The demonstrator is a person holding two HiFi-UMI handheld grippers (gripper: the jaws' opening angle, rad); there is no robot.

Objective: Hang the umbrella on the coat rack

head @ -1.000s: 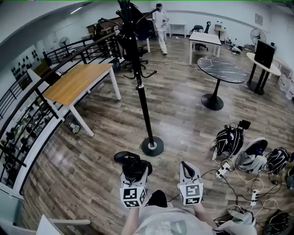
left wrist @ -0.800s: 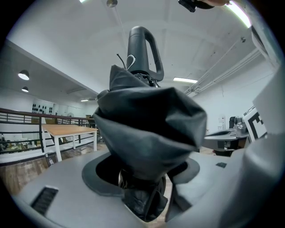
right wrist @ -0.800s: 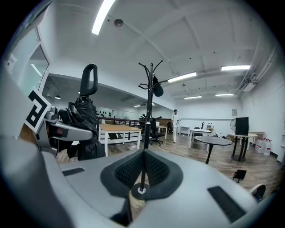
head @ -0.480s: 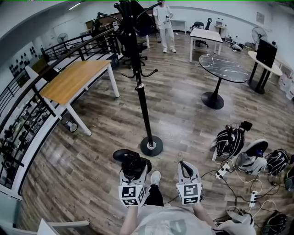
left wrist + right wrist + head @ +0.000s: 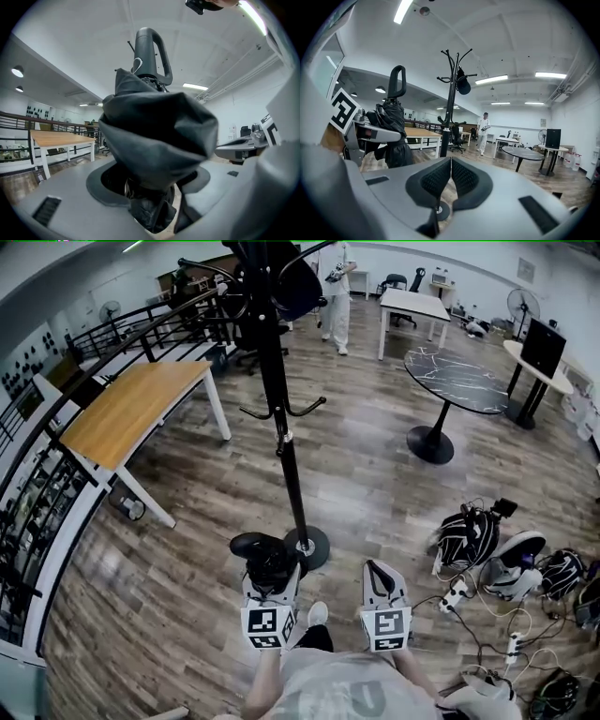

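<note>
Left gripper [image 5: 272, 579] jaws clamp umbrella [image 5: 154, 136]; right gripper [image 5: 377, 568] jaws closed, empty; coat rack [image 5: 291, 465] base just ahead

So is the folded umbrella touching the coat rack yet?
Apart. The right gripper view shows the umbrella well to the left of the coat rack pole, with a wooden table visible in the gap between them.
</note>
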